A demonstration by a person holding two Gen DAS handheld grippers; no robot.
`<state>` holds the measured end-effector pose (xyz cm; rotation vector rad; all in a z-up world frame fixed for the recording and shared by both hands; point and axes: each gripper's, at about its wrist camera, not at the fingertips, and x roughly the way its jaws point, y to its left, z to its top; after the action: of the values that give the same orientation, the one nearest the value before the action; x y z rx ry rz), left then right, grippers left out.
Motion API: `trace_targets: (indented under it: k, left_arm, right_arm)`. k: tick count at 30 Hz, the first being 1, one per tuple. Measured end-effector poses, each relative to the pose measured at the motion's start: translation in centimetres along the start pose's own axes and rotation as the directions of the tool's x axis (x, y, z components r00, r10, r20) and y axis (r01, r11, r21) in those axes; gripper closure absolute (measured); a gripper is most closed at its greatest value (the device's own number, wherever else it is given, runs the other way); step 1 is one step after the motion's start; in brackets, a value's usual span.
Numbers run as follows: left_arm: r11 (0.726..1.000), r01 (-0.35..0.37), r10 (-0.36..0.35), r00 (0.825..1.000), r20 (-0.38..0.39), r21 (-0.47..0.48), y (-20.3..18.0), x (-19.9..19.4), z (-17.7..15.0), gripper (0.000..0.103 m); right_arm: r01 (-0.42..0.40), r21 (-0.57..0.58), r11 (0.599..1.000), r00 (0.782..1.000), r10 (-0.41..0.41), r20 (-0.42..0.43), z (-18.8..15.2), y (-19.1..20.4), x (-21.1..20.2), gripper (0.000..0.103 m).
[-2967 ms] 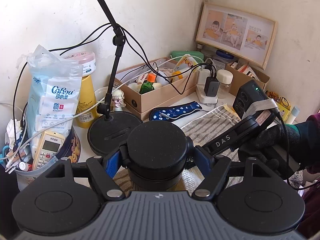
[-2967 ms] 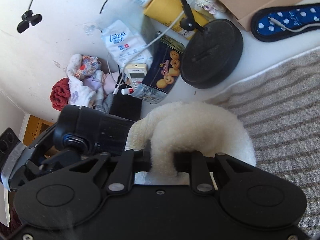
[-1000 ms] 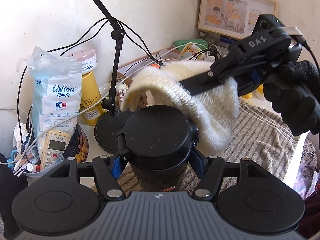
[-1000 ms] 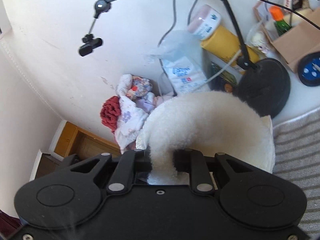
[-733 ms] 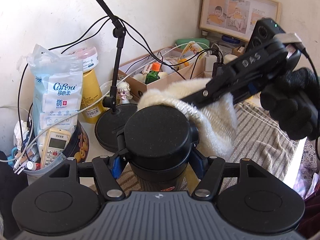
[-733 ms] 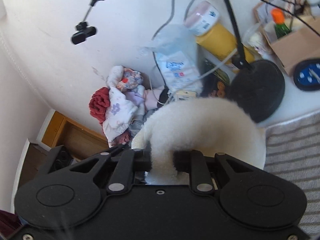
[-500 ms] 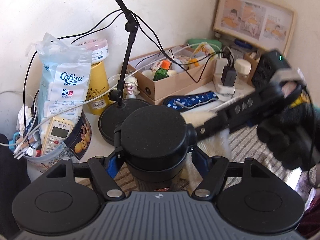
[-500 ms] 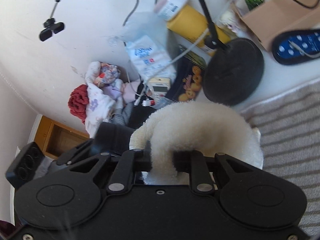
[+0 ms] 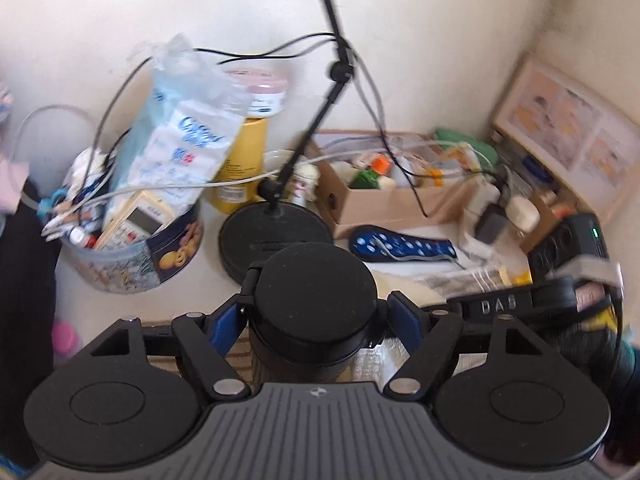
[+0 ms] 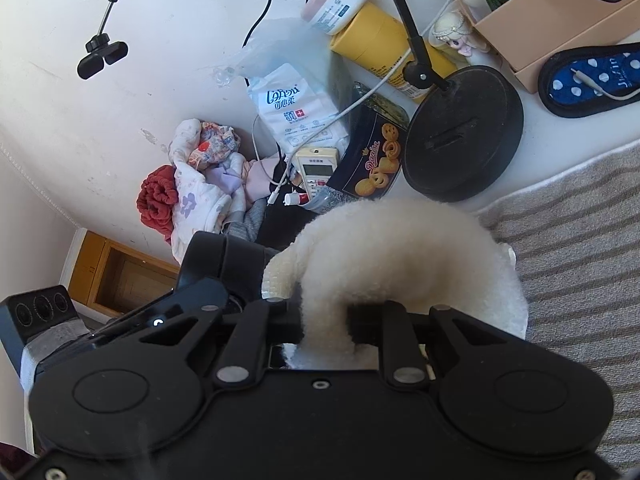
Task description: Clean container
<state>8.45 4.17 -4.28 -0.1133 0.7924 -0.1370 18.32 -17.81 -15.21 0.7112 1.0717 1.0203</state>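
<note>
**Item: black lidded container, between spread tongs, cloth alongside**

- Container [image 9: 316, 292]: black, round, lid on. It stands upright between the pads of the left tongs [image 9: 314, 320]. In the left wrist view its own lid hides nearly all of the body, and its foot is out of sight. In the right wrist view only an upper shoulder shows, at left behind the cloth.
- Left tongs: spread. The jaws have just been opening and then eased in a little. The container sits between the blue pads, with a sliver of gap visible at the right pad. Contact at the left pad is hard to judge.
- Right tongs [image 10: 366, 316]: pressed together, pinching a fluffy cream cloth [image 10: 400, 248] that arches up and forward from the jaws. The pads are buried in the pile. I cannot tell whether the cloth touches the container.
- Gloved hand [image 9: 600, 360]: dark, blurred, cut off at the frame edge.
- Striped towel [image 10: 580, 240]: under the cloth, on the white worktop [image 9: 208, 268].
- Behind, near the wall: round black stand base [image 9: 276, 236], biscuit tin [image 9: 160, 256] stuffed with oddments, cardboard box [image 9: 384, 204].
- Picture frame [image 9: 568, 132]: smeared by motion blur, contents unreadable.
</note>
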Motion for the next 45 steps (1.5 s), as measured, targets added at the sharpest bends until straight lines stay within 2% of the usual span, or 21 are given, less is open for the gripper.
trace_targets:
  k: [3, 5, 9, 12, 15, 18, 20, 22, 25, 27, 28, 29, 32, 34, 39, 45]
  left_arm:
    - [0.985, 0.114, -0.110, 0.993, -0.036, 0.130, 1.1, 0.3, 0.6, 0.027]
    - [0.947, 0.215, -0.201, 0.976, -0.080, 0.238, 1.8, 0.6, 1.4, 0.027]
    - [0.861, 0.366, -0.322, 0.930, -0.180, 0.353, 2.7, 1.5, 2.8, 0.028]
    - [0.874, 0.361, -0.311, 0.930, -0.196, 0.326, 2.9, 1.9, 3.5, 0.027]
    - [0.913, 0.298, -0.265, 0.952, -0.152, 0.278, 2.2, 1.2, 2.7, 0.026]
    - [0.963, 0.228, -0.217, 0.972, -0.087, 0.144, 2.0, 0.3, 1.7, 0.026]
    - [0.985, 0.168, -0.167, 0.985, -0.053, 0.027, 2.2, -0.1, 1.2, 0.026]
    - [0.989, 0.119, -0.122, 0.992, -0.029, -0.084, 2.3, -0.2, 0.7, 0.026]
    - [0.982, 0.065, -0.064, 0.998, 0.013, -0.176, 2.5, -0.4, 0.0, 0.026]
    - [0.987, 0.064, -0.061, 0.998, 0.028, -0.148, 2.4, -0.4, 0.0, 0.029]
    - [0.991, 0.069, -0.067, 0.997, 0.025, -0.115, 2.3, -0.4, 0.2, 0.035]
    - [0.994, 0.081, -0.080, 0.997, 0.014, -0.076, 2.2, -0.4, 0.3, 0.035]
    - [0.988, 0.150, -0.150, 0.989, -0.011, 0.026, 2.6, -0.3, 0.8, 0.035]
    - [0.974, 0.209, -0.207, 0.978, -0.033, 0.090, 3.2, 0.0, 1.1, 0.035]
    - [0.957, 0.267, -0.263, 0.963, -0.052, 0.115, 4.1, 0.3, 1.5, 0.035]
    - [0.960, 0.256, -0.253, 0.967, -0.035, 0.116, 3.8, 0.0, 0.9, 0.035]
  right_arm:
    - [-0.006, 0.002, 1.000, 1.000, 0.006, 0.013, -0.1, 0.0, -0.6, 0.086]
    - [-0.008, 0.004, 1.000, 1.000, 0.007, 0.025, -0.1, 0.0, -1.1, 0.086]
    - [-0.006, 0.009, 1.000, 0.999, 0.005, 0.046, -0.3, 0.0, -1.8, 0.086]
    - [-0.004, 0.013, 1.000, 0.998, 0.003, 0.060, -0.4, 0.0, -2.2, 0.086]
    - [-0.006, 0.013, 1.000, 0.997, 0.005, 0.072, -0.4, 0.2, -2.5, 0.086]
    - [-0.009, 0.011, 1.000, 0.997, 0.008, 0.081, -0.3, 0.4, -2.7, 0.086]
    - [-0.011, 0.010, 1.000, 0.996, 0.010, 0.087, -0.2, 0.5, -2.9, 0.086]
    - [-0.012, 0.010, 1.000, 0.996, 0.010, 0.094, -0.2, 0.5, -3.1, 0.086]
    - [-0.008, 0.011, 1.000, 0.995, 0.007, 0.100, -0.1, 0.5, -3.2, 0.086]
    - [-0.006, 0.014, 1.000, 0.995, 0.005, 0.104, -0.2, 0.4, -3.3, 0.086]
    - [-0.005, 0.014, 1.000, 0.994, 0.003, 0.106, -0.2, 0.4, -3.4, 0.086]
    - [-0.005, 0.014, 1.000, 0.994, 0.003, 0.108, -0.3, 0.5, -3.5, 0.086]
    - [-0.010, 0.010, 1.000, 0.993, 0.009, 0.117, -0.5, 0.6, -3.9, 0.086]
    - [-0.013, 0.003, 1.000, 0.992, 0.013, 0.122, -0.5, 0.8, -4.1, 0.086]
    - [-0.041, -0.042, 0.998, 0.989, 0.047, 0.144, -0.2, 2.2, -4.6, 0.086]
    - [-0.051, -0.165, 0.985, 0.986, 0.077, 0.149, 0.6, 5.7, -4.6, 0.086]
